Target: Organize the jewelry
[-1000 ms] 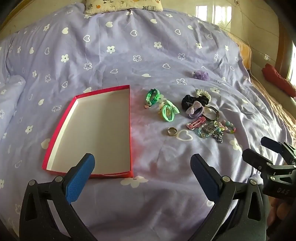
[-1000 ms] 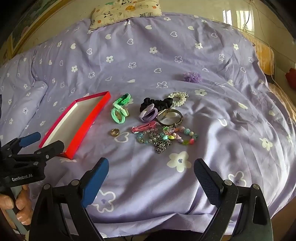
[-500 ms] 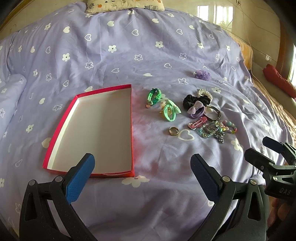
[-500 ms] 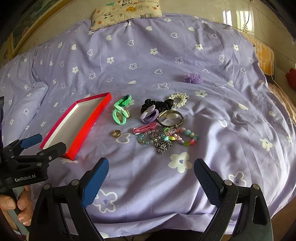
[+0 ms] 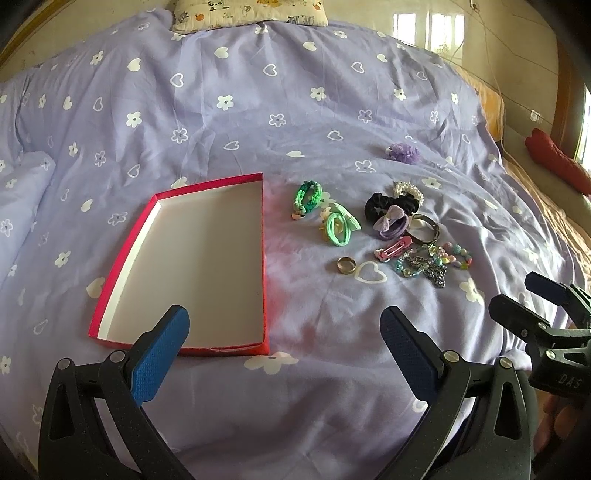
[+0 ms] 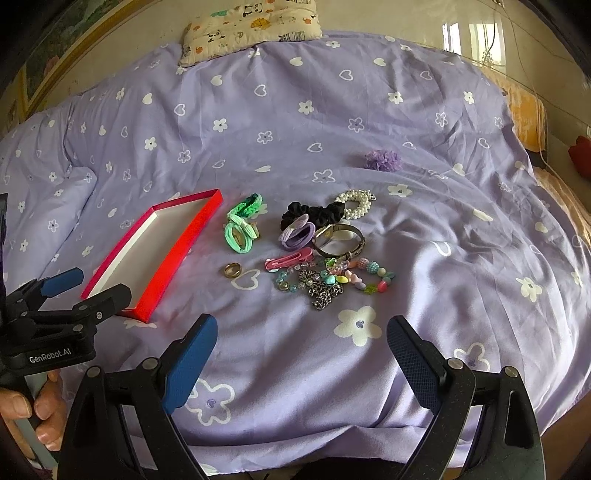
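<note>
A shallow red box [image 5: 263, 258] with a white inside lies empty on the purple bedspread; it also shows in the right wrist view [image 6: 173, 254]. Right of it lies a cluster of jewelry: green hair ties [image 5: 338, 227], a gold ring [image 5: 346, 265], a pink clip [image 5: 395, 249], a black scrunchie [image 6: 310, 214], a metal bangle [image 6: 338, 240], a bead bracelet [image 6: 369, 275] and a chain [image 6: 325, 291]. My left gripper [image 5: 284, 347] is open and empty near the box's front edge. My right gripper [image 6: 301, 354] is open and empty, in front of the cluster.
A purple flower scrunchie [image 6: 383, 159] lies apart, farther back right. A patterned pillow [image 6: 251, 26] is at the head of the bed. A red cushion [image 5: 557, 162] lies off the bed's right side. A bedspread fold [image 6: 44, 206] rises at left.
Both grippers have drawn back slightly and tilted up, so the box and jewelry sit a little lower in view. Nothing on the bed has moved.
</note>
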{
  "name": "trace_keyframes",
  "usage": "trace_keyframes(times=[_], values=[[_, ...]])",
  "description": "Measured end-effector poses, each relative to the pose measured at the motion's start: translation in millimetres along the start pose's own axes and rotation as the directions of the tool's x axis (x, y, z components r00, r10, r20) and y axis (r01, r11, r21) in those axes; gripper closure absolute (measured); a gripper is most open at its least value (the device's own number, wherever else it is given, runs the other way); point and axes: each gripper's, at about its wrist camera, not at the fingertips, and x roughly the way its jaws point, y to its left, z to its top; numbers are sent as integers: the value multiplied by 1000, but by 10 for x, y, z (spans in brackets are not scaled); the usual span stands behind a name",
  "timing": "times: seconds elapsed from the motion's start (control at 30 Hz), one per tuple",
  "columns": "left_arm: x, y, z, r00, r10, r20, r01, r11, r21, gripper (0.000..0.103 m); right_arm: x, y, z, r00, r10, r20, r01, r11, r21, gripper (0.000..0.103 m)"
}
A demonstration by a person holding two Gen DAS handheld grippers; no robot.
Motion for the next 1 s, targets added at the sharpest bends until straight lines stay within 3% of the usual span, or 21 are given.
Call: trace_keyframes(times=[1.0], values=[[-45, -45, 2, 1000, 0, 6, 0, 1000, -3, 0, -4, 4, 6, 1000, 11, 3, -12, 1000, 6, 9]])
